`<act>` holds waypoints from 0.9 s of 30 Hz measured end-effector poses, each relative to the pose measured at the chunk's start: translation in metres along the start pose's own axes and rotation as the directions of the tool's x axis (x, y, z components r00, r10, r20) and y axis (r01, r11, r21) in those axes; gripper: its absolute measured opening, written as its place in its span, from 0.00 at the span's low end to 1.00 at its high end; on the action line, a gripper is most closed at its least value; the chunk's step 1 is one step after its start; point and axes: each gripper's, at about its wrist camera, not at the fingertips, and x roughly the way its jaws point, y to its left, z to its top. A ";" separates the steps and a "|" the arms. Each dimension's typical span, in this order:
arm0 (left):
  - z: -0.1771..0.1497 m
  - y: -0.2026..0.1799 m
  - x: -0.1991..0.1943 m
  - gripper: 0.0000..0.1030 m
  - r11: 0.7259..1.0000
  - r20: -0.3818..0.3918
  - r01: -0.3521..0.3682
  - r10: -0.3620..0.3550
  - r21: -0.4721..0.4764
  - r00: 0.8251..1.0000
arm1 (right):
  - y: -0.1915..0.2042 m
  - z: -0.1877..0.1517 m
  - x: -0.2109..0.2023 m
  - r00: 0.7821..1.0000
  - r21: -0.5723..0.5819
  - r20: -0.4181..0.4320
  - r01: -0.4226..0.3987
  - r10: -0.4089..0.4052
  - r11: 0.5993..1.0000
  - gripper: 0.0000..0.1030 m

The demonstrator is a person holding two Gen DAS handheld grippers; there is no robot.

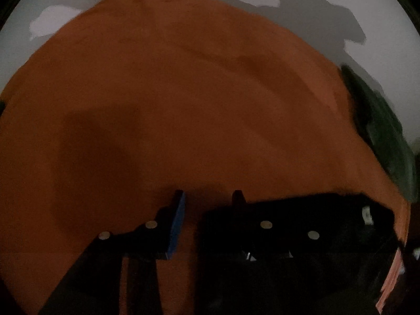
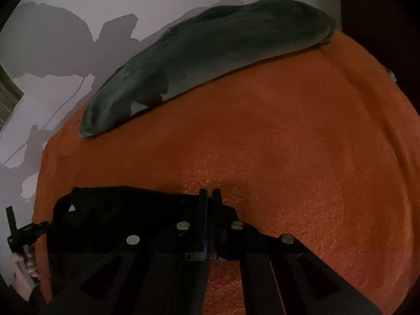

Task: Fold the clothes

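So we're sitting pretty early in the fold, I'd say. The orange cloth (image 2: 262,144) is lying spread flat right under both grippers, filling most of both views, with no visible fold in it yet. A black garment (image 2: 118,210) is resting on top of it, just left of the right gripper (image 2: 209,197) and touching its left finger. That gripper's jaws are sitting closed together; it looks like they're pinching the black fabric's edge, but it's too dark to call. The left gripper (image 1: 208,197) is hanging partly open over the orange cloth, nothing between its fingers, black garment right beside its right finger. A dark green cloth (image 2: 210,52) is lying ahead of the right gripper, overlapping the orange cloth's far edge on the white table (image 2: 105,5). Containers: not seeing any bins or baskets anywhere.
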 end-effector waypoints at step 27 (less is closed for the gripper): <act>-0.013 -0.024 -0.028 0.31 0.972 0.079 -0.213 0.206 0.099 0.975 | -0.004 0.007 -0.002 1.000 -0.017 -0.030 0.008 -0.009 1.000 0.02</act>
